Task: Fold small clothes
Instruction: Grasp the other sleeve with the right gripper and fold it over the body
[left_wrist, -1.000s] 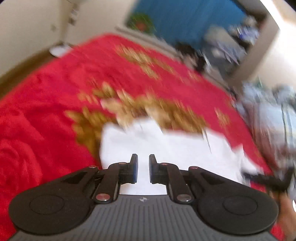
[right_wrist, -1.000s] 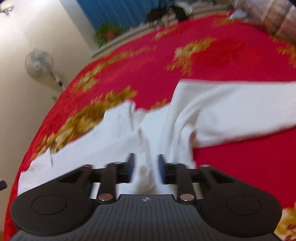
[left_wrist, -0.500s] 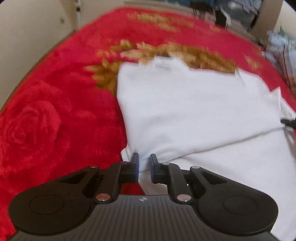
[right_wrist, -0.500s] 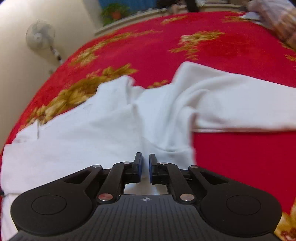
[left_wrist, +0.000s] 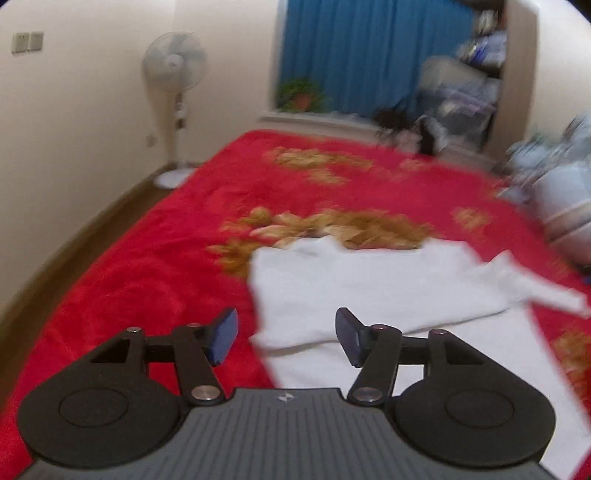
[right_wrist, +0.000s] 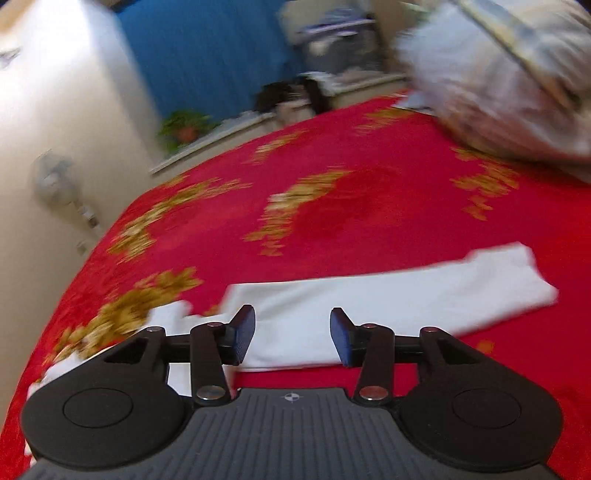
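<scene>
1. Left hand-held gripper (left_wrist: 286, 341): jaws spread, just been opening, nothing between the blue pads; it hangs above the near left edge of the white garment (left_wrist: 369, 291).
2. Right hand-held gripper (right_wrist: 291, 339): jaws also spread, just been opening, empty; seen over the garment's (right_wrist: 369, 306) near edge, not touching it as far as I can tell.
3. White garment lies flat on the red bedspread (left_wrist: 147, 277), partly folded: in the left wrist view one layer is doubled over another, with a fold edge running across just beyond the pads.
4. A sleeve (right_wrist: 480, 284) stretches off to the right of the garment body, laid straight on the bedspread.
5. Gold flower print (left_wrist: 332, 225) just beyond the garment's far edge.
6. Right of the garment, well apart: a pale bundle of bedding (right_wrist: 498, 81), blurred.
7. Beyond the garment, past the bed: standing fan (left_wrist: 173, 92) by the wall on the left, potted plant (left_wrist: 301, 96) on a sill, blue curtain (left_wrist: 351, 55) behind it.
</scene>
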